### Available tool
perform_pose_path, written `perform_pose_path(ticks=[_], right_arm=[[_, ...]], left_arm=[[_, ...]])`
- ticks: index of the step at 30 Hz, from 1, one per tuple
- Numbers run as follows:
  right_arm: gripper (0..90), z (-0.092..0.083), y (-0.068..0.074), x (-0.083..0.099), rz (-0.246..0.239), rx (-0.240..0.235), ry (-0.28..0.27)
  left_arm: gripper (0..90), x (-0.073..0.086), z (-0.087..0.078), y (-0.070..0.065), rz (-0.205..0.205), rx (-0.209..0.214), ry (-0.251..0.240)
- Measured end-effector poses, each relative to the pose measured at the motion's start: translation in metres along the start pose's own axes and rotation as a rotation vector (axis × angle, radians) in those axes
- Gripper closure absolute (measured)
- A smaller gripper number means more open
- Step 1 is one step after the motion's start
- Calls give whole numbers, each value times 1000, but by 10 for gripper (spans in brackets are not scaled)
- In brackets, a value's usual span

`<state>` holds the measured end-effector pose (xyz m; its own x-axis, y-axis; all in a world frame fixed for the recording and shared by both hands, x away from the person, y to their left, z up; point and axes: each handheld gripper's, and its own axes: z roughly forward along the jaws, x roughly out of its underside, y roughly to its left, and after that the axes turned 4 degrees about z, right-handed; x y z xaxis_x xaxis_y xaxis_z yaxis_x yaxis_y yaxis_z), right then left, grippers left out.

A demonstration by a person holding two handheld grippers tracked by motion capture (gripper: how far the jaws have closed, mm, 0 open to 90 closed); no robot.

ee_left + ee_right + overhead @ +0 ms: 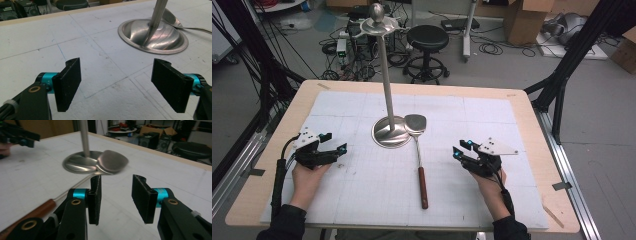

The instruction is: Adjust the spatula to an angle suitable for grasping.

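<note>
Resting on a white gridded mat (362,195) that covered a wooden table (307,92), a metal stand (388,100) was seen near the middle, its round base (153,36) flat on the mat and its thin pole upright, topped by a small disc and knob. A spatula (418,150) was laid just to the right of the stand, its metal blade (111,162) touching the rim of the base and its reddish-brown handle (423,187) pointed toward the person. The left gripper (332,142) was held in the left hand (307,177) low over the mat, left of the stand and apart from it; its jaws were spread wide with nothing between them, as was shown in the left gripper view (116,83). The right gripper (460,149) was held in the right hand (489,190), right of the spatula and apart from it; its jaws were parted as well, more narrowly, and nothing was gripped (116,198). A black stool (427,40) and cables were seen on the floor beyond the table
</note>
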<state>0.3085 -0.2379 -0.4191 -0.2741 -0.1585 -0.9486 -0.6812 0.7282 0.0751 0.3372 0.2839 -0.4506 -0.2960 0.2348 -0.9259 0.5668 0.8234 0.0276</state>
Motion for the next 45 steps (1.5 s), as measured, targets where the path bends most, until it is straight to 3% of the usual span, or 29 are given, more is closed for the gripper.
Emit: perform_pose_path(ticks=[7,11,20,32,34,45], right_arm=[[694,15,23,-3,-22,-85,36],[713,28,38,0,-41,-143,88],[716,45,56,4,-61,-193,146],[664,70,63,6,-33,-124,230],[644,77,63,5,-20,-96,258],[603,96,62,2,4,-27,316]], left_arm=[[247,0,0,0,3,-1,0],[247,0,0,0,5,0,1],[249,0,0,-1,5,0,1],[252,0,0,-1,12,0,4],[252,0,0,-1,11,1,3],[255,0,0,-1,14,3,3]])
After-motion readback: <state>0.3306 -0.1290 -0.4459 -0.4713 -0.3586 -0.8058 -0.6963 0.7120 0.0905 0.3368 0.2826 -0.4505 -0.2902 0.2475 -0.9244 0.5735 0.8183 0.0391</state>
